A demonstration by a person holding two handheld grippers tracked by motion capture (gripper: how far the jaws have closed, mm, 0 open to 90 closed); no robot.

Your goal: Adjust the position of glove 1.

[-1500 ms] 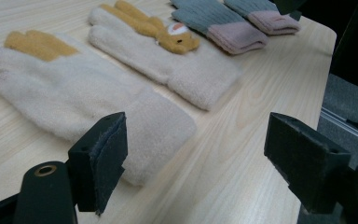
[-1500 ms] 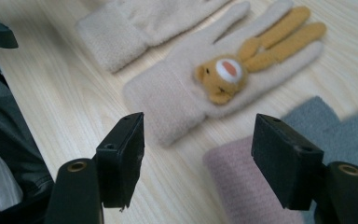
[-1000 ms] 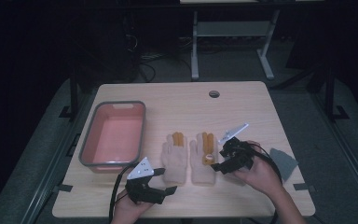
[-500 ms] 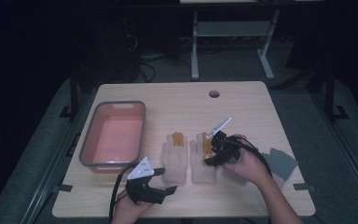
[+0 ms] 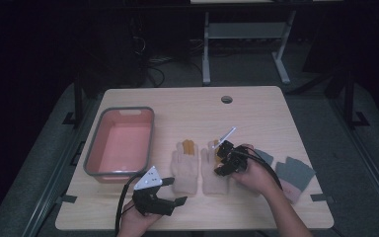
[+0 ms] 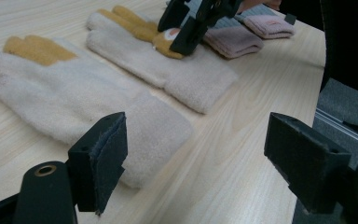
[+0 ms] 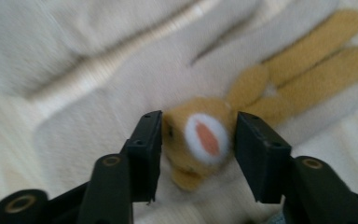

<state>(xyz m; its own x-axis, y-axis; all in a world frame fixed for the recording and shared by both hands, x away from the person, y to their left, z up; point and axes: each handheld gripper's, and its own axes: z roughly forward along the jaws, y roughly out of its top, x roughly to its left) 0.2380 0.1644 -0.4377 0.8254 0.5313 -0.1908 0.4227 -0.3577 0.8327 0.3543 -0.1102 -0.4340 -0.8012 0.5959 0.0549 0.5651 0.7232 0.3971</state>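
Two cream gloves with orange fingers lie side by side at the table's middle: the left glove [image 5: 185,168] [image 6: 74,107] and the right glove [image 5: 211,178] [image 6: 168,65]. The right glove carries a brown bunny face patch [image 7: 200,137]. My right gripper [image 5: 219,160] [image 7: 198,140] [image 6: 177,30] is down on that glove, open, its jaws standing close on either side of the patch. My left gripper [image 5: 173,191] [image 6: 200,158] rests open near the front edge, just short of the left glove's cuff, with nothing between its jaws.
A pink bin with a grey rim [image 5: 91,163] stands empty at the left. Grey gloves with pink cuffs [image 5: 296,175] [image 6: 235,39] lie to the right of my right hand. A cable hole [image 5: 226,99] sits near the far edge.
My right gripper has moved left and down from beside the right cream glove onto it, its jaws now around the bunny patch. The left gripper has stayed put.
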